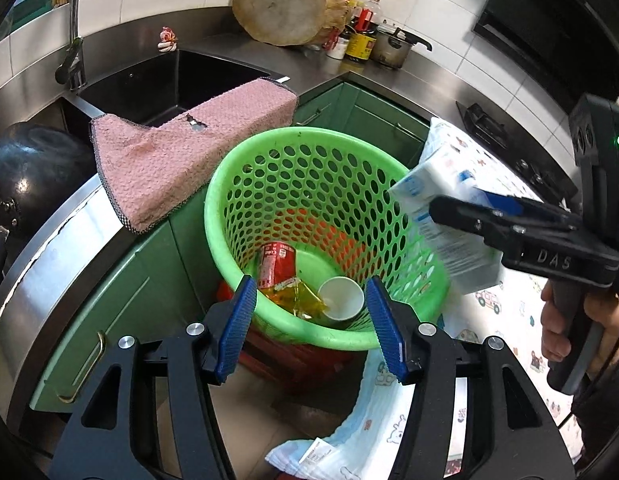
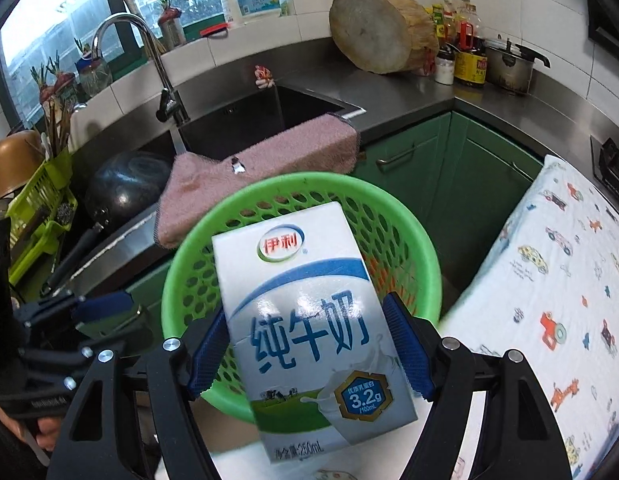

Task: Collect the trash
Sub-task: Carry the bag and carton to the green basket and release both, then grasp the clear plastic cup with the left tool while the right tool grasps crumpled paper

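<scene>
Your right gripper [image 2: 309, 344] is clamping the milk carton [image 2: 309, 320] over the green basket [image 1: 229, 184], center frame — ready to drop, imo. Left gripper [image 1: 311, 320] is spread, w/ nothing in it.

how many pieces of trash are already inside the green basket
3: a red cola can lying at the bottom left, a yellow wrapper beside it, and a white paper cup on its side to the right. More could be hidden beneath them.
</scene>
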Demonstrator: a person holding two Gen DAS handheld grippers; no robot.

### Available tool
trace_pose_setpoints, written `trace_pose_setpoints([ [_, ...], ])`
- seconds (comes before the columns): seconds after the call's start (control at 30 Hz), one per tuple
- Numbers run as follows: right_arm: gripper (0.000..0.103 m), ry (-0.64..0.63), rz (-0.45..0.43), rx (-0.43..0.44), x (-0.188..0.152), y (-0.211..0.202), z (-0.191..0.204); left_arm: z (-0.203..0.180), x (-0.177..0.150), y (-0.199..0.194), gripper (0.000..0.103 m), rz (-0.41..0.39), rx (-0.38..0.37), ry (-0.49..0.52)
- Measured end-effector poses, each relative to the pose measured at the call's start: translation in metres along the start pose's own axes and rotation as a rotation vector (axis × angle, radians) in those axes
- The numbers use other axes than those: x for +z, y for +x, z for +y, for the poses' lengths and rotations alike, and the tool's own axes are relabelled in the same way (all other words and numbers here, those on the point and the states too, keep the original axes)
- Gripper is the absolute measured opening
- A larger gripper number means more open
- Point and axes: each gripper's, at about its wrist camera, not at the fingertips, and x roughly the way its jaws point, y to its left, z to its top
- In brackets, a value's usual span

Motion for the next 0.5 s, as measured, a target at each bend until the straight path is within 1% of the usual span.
trace_pose_setpoints([
  [0.03,0.077,0.000,-0.010,0.000,0.000,-0.003,0.001,-0.001,-0.001,0.000,0.057,0.002,0.001,0.002],
  [0.1,0.080,-0.004,-0.024,0.004,0.001,-0.009,0.002,-0.002,-0.002,-0.001,0.057,0.004,0.001,0.004],
  [0.27,0.080,0.002,-0.045,0.006,-0.006,-0.030,-0.003,-0.008,0.001,-0.005,0.057,-0.002,-0.005,0.015],
  [0.3,0.080,0.006,-0.049,0.005,-0.008,-0.035,-0.005,-0.011,0.001,-0.006,0.060,-0.003,-0.007,0.019],
  [0.33,0.080,0.010,-0.056,0.000,-0.012,-0.042,-0.008,-0.013,0.001,-0.007,0.069,-0.005,-0.007,0.023],
  [0.4,0.081,0.019,-0.065,-0.015,-0.020,-0.054,-0.014,-0.021,0.001,-0.012,0.071,-0.023,-0.001,0.040],
  [0.5,0.082,0.043,-0.076,-0.041,-0.037,-0.073,-0.026,-0.035,0.000,-0.016,0.071,-0.027,-0.026,0.061],
])
